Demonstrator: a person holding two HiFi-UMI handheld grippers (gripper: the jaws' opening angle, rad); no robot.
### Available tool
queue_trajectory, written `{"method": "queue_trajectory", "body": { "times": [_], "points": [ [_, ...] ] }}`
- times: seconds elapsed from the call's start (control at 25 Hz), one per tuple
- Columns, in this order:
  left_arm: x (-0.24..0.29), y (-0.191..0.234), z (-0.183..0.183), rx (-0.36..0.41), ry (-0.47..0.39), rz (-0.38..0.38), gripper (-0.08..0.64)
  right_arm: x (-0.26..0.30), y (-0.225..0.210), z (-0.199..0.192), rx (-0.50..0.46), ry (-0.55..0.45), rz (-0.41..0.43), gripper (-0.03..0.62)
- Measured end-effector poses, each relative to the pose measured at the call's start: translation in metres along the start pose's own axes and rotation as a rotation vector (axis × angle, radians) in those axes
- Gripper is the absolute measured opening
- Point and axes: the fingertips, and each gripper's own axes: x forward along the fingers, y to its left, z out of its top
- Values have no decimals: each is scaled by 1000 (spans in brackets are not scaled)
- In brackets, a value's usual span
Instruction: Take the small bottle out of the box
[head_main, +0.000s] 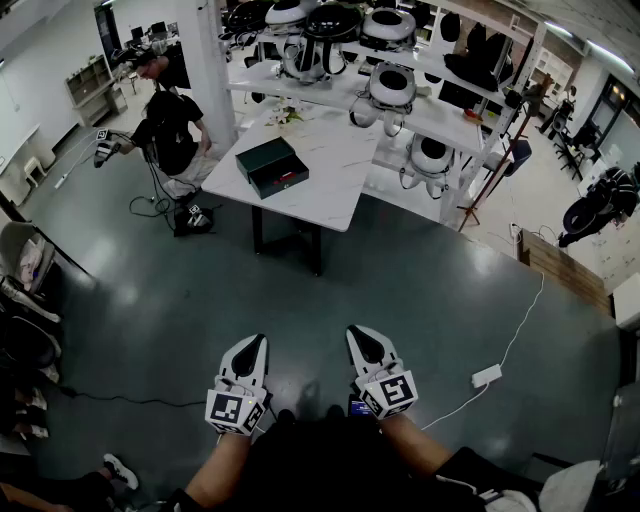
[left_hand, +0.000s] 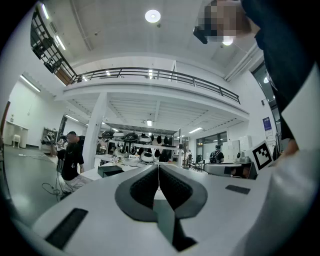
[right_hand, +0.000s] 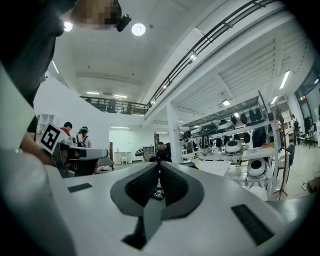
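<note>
The left gripper (head_main: 250, 343) and right gripper (head_main: 362, 336) are held low, jaws pressed together on nothing — well apart from the white table (head_main: 335, 165). The dark box (head_main: 271, 166) is set on it; the bottle cannot be made out.

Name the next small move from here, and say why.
Probably step toward the white marble-topped table: the dark green rectangular box lies on it, apparently closed, far across the grey floor, while the left claw and right claw are both shut, empty, close to the body.
</note>
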Motion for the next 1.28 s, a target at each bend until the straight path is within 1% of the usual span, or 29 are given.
{"method": "queue_trajectory", "body": {
  "times": [0.32, 0.6, 0.76, 0.8, 0.96, 1.28],
  "points": [
    [-1, -9, -1, -18, -2, 23, 17, -16, -11, -2, 15, 4, 0, 40],
    [-3, -21, -2, -7, 0, 29, 17, -25, -16, -3, 4, -2, 10, 40],
    [-1, -26, -5, -13, 8, 40, 17, -32, -24, 3, 67, -50, 26, 40],
    [-1, -28, -6, -17, 9, 38, 17, -34, -24, 3, 72, -50, 37, 40],
    [0, -39, -9, -39, -3, 22, 17, -39, -30, -5, 35, -23, 54, 40],
    [16, -63, -12, -28, 1, 11, 17, -53, -57, -7, 84, -21, 57, 40]
  ]
}}
